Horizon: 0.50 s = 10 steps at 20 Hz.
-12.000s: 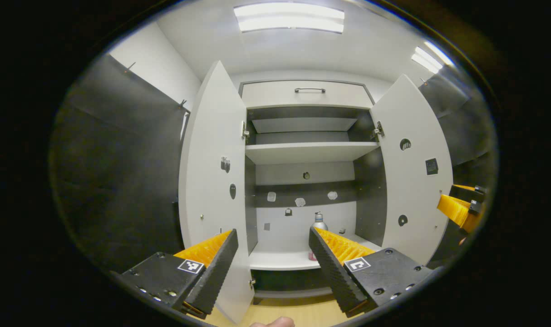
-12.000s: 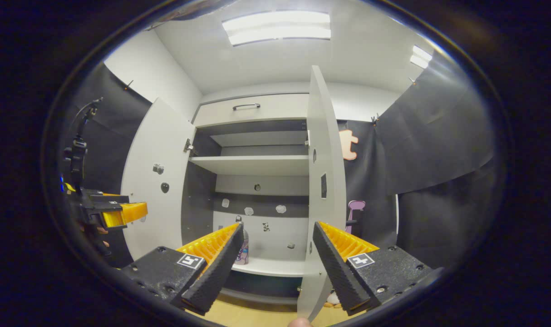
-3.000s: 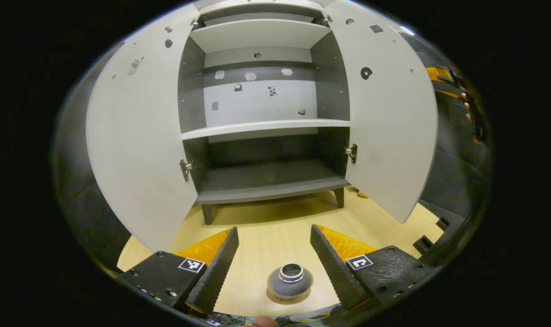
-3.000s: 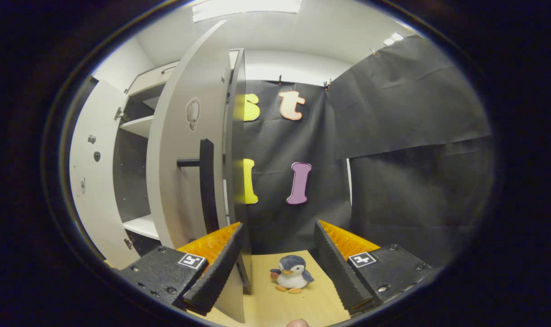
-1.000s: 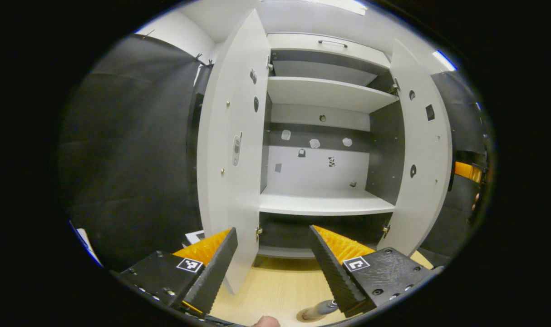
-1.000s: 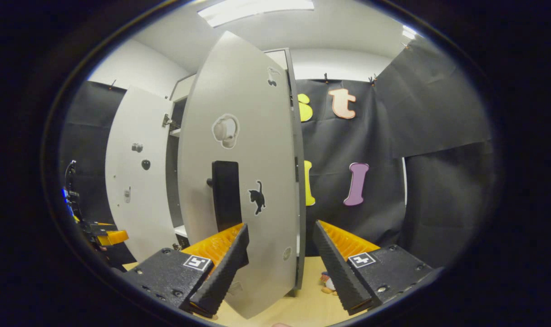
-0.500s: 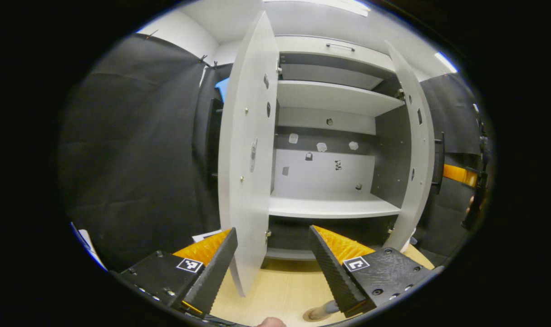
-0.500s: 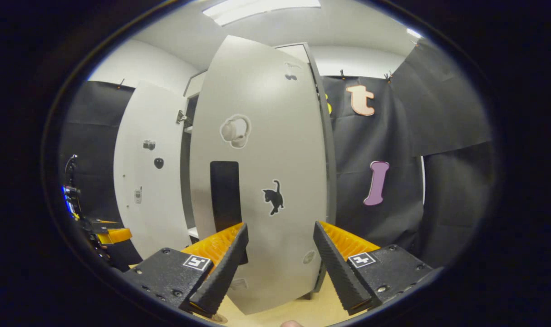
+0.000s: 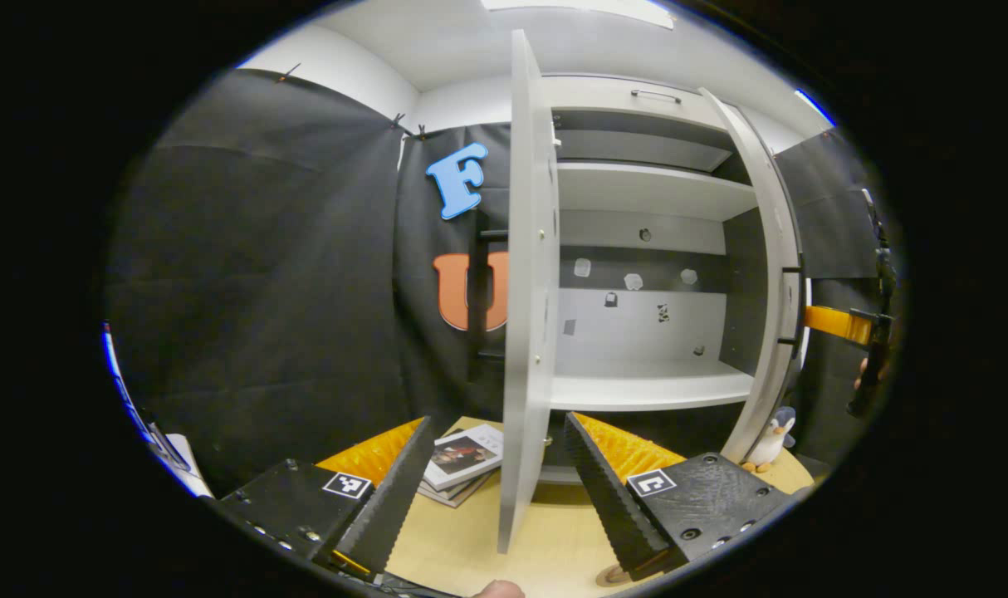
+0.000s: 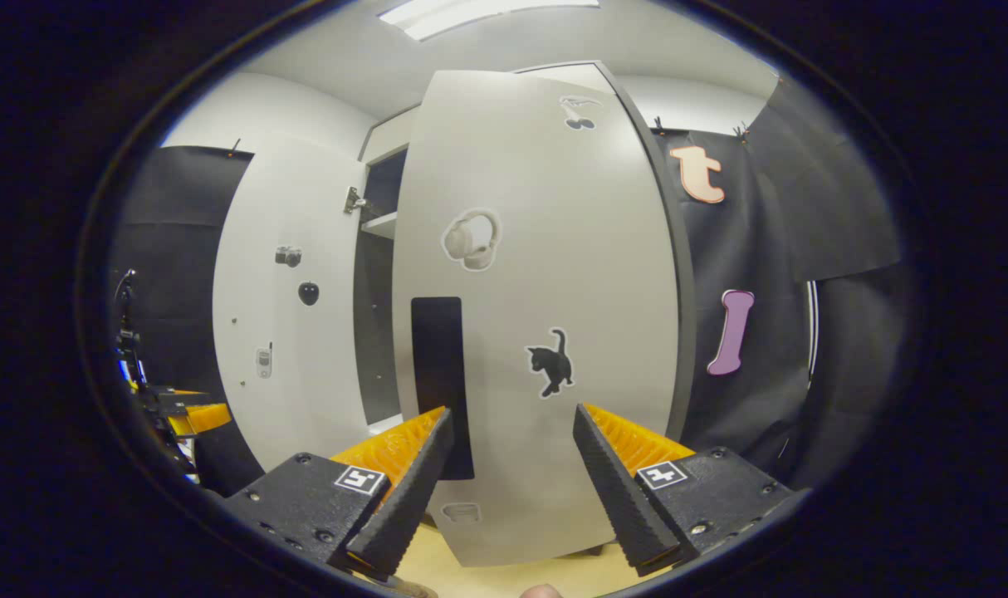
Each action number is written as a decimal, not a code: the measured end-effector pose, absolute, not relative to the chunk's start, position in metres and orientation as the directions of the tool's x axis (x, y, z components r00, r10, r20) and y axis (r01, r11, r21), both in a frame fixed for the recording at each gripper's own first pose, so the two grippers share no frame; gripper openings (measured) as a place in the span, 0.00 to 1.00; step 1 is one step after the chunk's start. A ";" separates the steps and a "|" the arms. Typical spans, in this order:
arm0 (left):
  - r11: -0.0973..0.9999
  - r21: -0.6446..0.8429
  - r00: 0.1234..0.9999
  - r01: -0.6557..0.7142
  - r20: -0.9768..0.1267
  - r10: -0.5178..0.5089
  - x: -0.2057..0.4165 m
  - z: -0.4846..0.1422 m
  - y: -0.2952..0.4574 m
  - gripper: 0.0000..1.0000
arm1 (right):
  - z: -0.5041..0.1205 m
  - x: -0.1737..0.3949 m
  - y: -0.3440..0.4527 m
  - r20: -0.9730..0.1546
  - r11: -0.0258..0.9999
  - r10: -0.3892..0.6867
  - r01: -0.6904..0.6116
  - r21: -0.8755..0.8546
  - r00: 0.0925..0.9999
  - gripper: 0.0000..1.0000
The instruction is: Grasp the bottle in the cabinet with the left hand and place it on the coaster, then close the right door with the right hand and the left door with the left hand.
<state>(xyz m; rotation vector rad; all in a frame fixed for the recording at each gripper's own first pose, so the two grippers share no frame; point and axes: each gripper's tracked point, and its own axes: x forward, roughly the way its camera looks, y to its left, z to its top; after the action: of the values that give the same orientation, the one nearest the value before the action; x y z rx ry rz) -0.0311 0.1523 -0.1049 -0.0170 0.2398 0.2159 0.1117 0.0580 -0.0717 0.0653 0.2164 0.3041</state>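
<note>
In the left gripper view, my left gripper [image 9: 500, 490] is open, and the left door [image 9: 525, 274] stands edge-on just beyond the gap between its fingers. The cabinet [image 9: 645, 386] shelves behind it are bare. A sliver of the round coaster [image 9: 610, 575] peeks out under one finger; the bottle is hidden. The right door [image 9: 774, 274] is swung most of the way in. In the right gripper view, my right gripper [image 10: 511, 482] is open close to the right door's outer face [image 10: 545, 249], beside its black handle [image 10: 442, 374]. Whether it touches the door I cannot tell.
A stack of books [image 9: 462, 461] lies on the wooden floor left of the left door. A toy penguin [image 9: 771, 440] stands by the cabinet's right foot. The other gripper [image 9: 836, 322] shows beyond the right door. Black cloth walls flank the cabinet.
The right door has swung further toward the cabinet with my right gripper following it. My left gripper has shifted left, so the left door is now edge-on; the bottle has slipped from sight.
</note>
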 end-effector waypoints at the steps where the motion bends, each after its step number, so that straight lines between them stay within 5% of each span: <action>1: 0.972 0.022 0.943 -0.234 -0.238 0.232 -0.032 -0.102 0.160 0.97 | -0.071 0.109 0.060 -0.199 0.950 0.310 -0.297 0.095 0.930 0.95; 3: 0.960 0.040 0.931 -0.278 -0.235 0.280 -0.035 -0.097 0.176 0.92 | -0.067 0.103 0.062 -0.187 0.946 0.323 -0.309 0.100 0.928 0.95; 10: 0.921 0.086 0.890 -0.380 -0.237 0.390 -0.031 -0.084 0.217 0.96 | -0.063 0.085 0.038 -0.189 0.960 0.276 -0.261 0.097 0.943 0.95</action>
<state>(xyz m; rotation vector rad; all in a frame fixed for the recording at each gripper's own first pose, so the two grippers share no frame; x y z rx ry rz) -0.0309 0.2169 -0.0844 0.0372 0.2543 0.3999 0.0847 0.0376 -0.0630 0.0704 0.2027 0.2740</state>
